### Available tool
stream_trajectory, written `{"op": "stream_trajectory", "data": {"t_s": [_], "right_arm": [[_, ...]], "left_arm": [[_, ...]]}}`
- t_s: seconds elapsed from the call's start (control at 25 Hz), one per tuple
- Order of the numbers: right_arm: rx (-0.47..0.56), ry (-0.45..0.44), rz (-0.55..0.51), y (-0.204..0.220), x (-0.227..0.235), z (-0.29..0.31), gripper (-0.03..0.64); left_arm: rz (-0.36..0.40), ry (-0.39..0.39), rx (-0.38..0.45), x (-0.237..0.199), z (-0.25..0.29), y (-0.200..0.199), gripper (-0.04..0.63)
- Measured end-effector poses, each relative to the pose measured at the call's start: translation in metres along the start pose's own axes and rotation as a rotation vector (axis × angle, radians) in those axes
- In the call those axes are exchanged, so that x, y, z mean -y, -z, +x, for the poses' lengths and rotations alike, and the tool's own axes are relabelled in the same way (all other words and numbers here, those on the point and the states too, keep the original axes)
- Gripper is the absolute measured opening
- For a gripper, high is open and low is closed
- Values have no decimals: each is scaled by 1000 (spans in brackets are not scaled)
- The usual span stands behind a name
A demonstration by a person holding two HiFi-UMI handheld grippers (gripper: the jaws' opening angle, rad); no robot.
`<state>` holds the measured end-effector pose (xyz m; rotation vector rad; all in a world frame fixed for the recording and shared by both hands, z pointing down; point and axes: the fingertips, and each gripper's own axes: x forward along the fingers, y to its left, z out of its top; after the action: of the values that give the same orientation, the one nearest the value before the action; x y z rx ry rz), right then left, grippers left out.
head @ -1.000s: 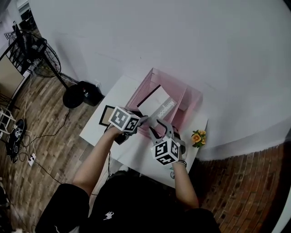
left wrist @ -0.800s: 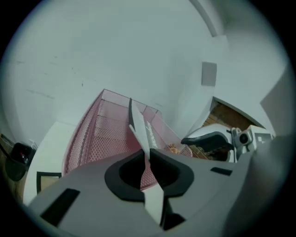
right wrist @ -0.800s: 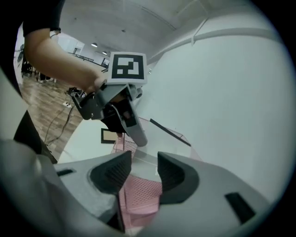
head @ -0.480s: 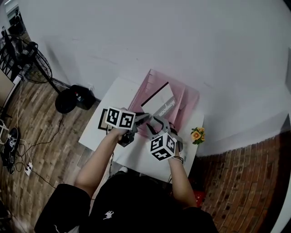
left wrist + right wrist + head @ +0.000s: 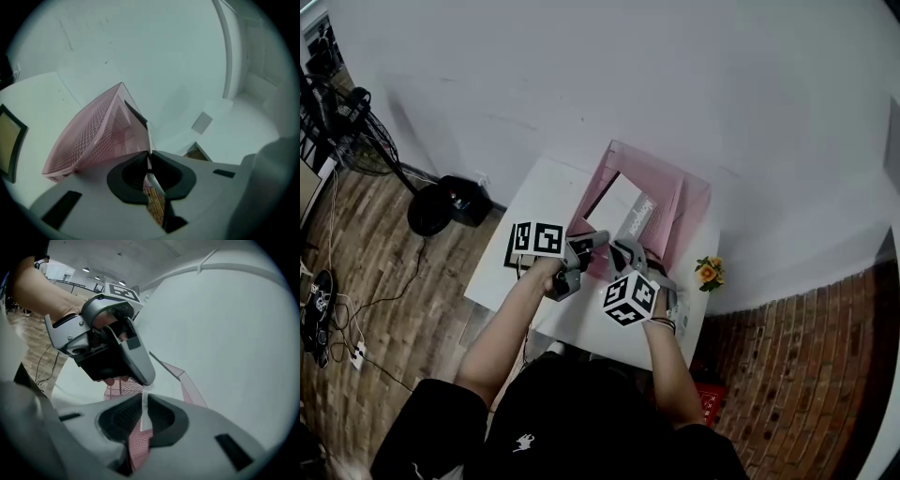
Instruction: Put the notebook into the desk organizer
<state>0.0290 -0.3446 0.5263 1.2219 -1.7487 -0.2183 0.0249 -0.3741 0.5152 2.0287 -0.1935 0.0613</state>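
Holding: we have the notebook (image 5: 622,204) standing on edge, its far end inside the pink organizer (image 5: 680,187) and its near edge towards us.
Left: our left claw (image 5: 149,161) is clenched on that near edge.
Right: our right claw (image 5: 144,401) has just been closing and now pinches the same edge.
Axis: the long side runs straight ahead of both claws, into the organizer.
Next: we judge a forward push.
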Motion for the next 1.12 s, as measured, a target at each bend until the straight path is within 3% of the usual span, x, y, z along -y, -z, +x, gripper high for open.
{"op": "stream_trajectory", "data": {"t_s": [0.12, 0.4, 0.56, 0.72, 0.88, 1.0, 1.12], "right_arm": [[-27, 33, -33, 4, 3, 0, 14], [-75, 74, -102, 16, 15, 7, 9], [-77, 60, -188, 18, 18, 9, 9], [-73, 29, -207, 21, 22, 9, 9], [-94, -22, -175, 25, 22, 11, 15], [-98, -78, -135, 27, 17, 9, 33], [-89, -95, -83, 26, 15, 3, 91]], "left_arm": [[22, 6, -29, 0, 1, 5, 72], [149, -16, -117, 2, -2, 21, 166], [335, -118, -179, 3, -16, 36, 107], [525, -255, -215, -4, -30, 42, 63], [631, -359, -199, -13, -42, 36, 8], [727, -425, -186, -18, -50, 34, 5], [734, -437, -160, -21, -58, 37, 5]]}}
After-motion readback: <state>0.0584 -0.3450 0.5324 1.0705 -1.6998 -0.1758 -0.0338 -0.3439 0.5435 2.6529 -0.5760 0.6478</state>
